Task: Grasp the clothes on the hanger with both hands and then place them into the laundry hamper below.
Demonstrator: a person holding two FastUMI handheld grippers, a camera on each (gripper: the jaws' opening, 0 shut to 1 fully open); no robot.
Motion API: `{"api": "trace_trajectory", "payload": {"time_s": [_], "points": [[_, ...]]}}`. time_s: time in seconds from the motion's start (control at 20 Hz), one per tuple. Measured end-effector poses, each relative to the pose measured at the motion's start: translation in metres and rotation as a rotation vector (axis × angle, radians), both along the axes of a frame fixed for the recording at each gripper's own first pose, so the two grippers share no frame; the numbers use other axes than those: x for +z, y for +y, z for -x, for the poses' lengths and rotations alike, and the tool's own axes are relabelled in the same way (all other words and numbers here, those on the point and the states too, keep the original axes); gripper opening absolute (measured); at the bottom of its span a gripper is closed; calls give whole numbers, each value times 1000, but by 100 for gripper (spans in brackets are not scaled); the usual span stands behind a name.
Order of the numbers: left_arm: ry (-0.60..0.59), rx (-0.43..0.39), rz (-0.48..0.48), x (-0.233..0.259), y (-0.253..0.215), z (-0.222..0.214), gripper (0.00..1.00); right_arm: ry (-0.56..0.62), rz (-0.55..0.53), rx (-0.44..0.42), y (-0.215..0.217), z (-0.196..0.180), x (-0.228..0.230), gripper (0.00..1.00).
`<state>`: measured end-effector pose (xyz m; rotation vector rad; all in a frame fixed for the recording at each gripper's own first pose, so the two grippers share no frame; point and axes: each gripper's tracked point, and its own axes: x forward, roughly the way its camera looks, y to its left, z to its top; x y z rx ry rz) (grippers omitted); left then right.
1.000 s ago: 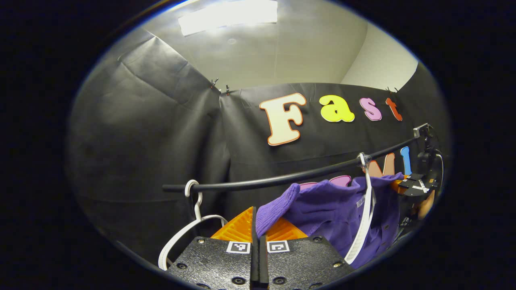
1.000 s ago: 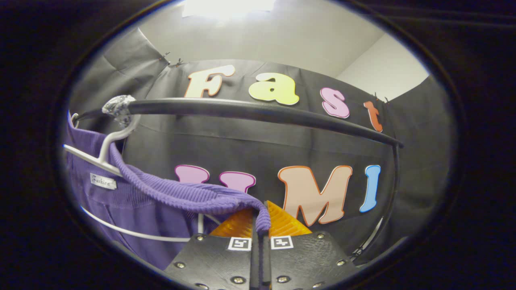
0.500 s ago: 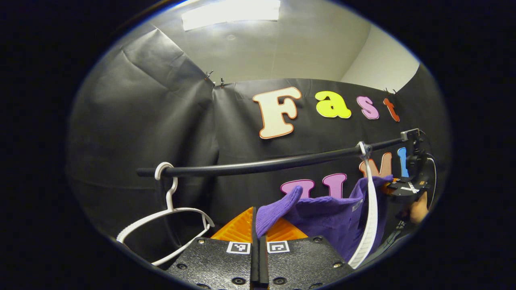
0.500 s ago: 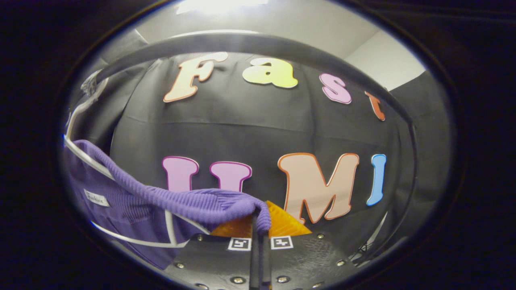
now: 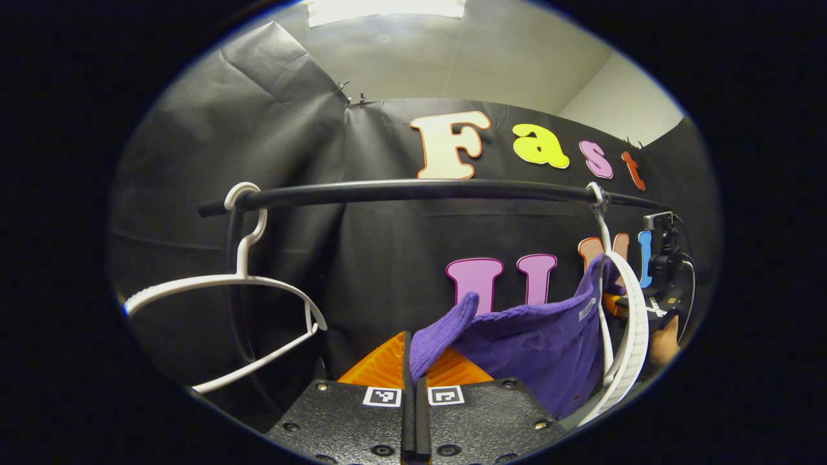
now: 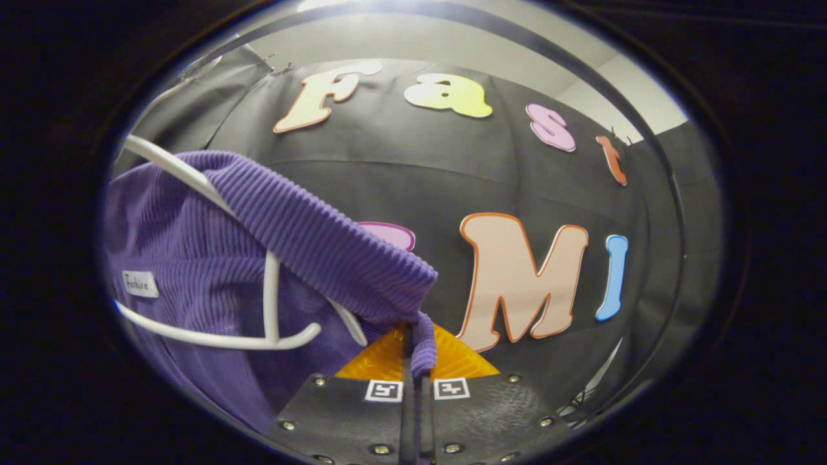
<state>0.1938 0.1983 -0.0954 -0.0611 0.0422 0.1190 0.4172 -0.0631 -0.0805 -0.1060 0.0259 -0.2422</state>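
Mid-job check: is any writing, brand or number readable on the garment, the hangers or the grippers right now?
White tag sewn inside the purple garment: small cursive script, too small to read reliably.
Square markers on the right gripper and the left gripper: black-and-white patterns, no words or numbers.
Empty white hanger: no writing seen.

1. White sewn tag (image 6: 140, 283) on the purple sweater (image 6: 194, 245), inside the collar: script print, too blurred to read.
2. Same tag seen from the left gripper view: too small to read.
3. Square code markers (image 5: 381, 396) on the left gripper (image 5: 411, 352) and on the right gripper (image 6: 413, 345): patterns only, no letters or digits.
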Motion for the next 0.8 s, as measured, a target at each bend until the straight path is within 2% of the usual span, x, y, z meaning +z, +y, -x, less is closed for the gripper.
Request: {"api": "trace_trajectory", "payload": {"time_s": [0.2,0.35,0.45,0.5,0.55,0.8], "points": [[32,-35,42,-29,-7,-5,1,42,4,4,2,-9,-18,4],[50,-24,44,-53,-4,-11,0,105,-14,-9,0,-17,-42,4],[71,-52,85,-75,-10,-18,2,164,-71,17,5,-17,-75,0],[91,-56,96,-86,-12,-9,1,173,-99,30,9,-12,-89,7],[111,-51,98,-97,-11,-2,1,173,-119,37,11,-7,-99,3],[141,22,84,-128,-1,9,1,171,-329,54,31,36,-132,4]]}}
